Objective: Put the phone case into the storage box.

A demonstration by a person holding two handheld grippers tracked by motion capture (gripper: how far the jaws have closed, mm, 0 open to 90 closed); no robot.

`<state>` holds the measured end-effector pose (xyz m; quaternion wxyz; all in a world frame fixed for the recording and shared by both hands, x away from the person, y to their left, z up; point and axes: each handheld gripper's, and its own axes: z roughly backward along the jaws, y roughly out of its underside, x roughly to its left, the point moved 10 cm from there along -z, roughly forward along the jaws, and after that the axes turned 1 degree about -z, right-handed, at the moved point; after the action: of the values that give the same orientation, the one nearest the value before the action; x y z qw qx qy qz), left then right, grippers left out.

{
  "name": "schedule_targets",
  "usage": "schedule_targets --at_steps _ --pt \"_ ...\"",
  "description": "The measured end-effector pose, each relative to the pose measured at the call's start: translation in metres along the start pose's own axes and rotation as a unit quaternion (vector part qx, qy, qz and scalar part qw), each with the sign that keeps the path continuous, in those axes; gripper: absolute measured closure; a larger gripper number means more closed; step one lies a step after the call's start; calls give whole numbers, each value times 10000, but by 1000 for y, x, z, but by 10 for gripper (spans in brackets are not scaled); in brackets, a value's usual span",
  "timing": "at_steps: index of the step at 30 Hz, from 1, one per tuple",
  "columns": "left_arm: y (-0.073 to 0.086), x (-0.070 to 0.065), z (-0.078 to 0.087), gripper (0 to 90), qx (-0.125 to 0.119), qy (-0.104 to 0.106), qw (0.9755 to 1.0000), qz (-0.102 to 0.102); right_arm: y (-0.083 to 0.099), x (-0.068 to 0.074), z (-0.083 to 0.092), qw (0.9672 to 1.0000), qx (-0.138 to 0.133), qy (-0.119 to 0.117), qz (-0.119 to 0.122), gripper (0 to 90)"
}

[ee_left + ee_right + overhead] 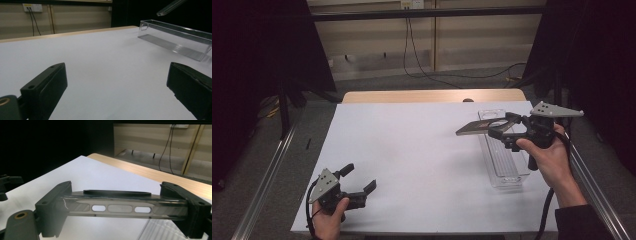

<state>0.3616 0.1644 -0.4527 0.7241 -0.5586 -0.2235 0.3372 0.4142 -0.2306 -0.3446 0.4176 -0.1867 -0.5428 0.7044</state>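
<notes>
Left gripper (362,192) fingers apart, empty; right gripper (502,125) fingers clamp one lid (474,128) above one clear box (504,162)

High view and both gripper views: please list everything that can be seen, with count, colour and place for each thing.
Long clear plastic box: one, transparent, open on top, on the sheet's right side.
Flat clear plastic lid: one, transparent with slot holes and a dark round part on top, held in the air above the box's far end.
White sheet: one, white, covering the table.
Wooden table: one, light wood, edge showing beyond the sheet.
Wall sockets with cables: white plates, black cables, on the back wall.
Left tool: one, black, open, near the front left corner.
Right tool: one, black, shut on the lid.
</notes>
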Motion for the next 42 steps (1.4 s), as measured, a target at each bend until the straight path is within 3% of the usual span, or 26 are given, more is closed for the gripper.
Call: schedule_targets --at_steps 2,10,15,19,32,42 --pt "-2 1 0 29 -84 52 9999 142 -1 -2 0 10000 5 67 15 117" --pt "-1 1 -1 29 -109 -37 9999 109 -2 -17 0 9993 58 361 -50 117" --pt "-1 -4 -3 30 -151 64 9997 185 -5 -28 1 9985 75 530 -79 117" --pt "-2 -8 -3 33 -129 73 9999 10 -9 -36 1 9977 73 666 -83 117" --pt "-1 -9 -3 33 -71 110 9999 29 -10 -59 -1 9943 328 992 -190 117" --pt "0 -6 -4 34 -25 37 10000 23 -3 -78 4 9896 502 1326 -253 117"
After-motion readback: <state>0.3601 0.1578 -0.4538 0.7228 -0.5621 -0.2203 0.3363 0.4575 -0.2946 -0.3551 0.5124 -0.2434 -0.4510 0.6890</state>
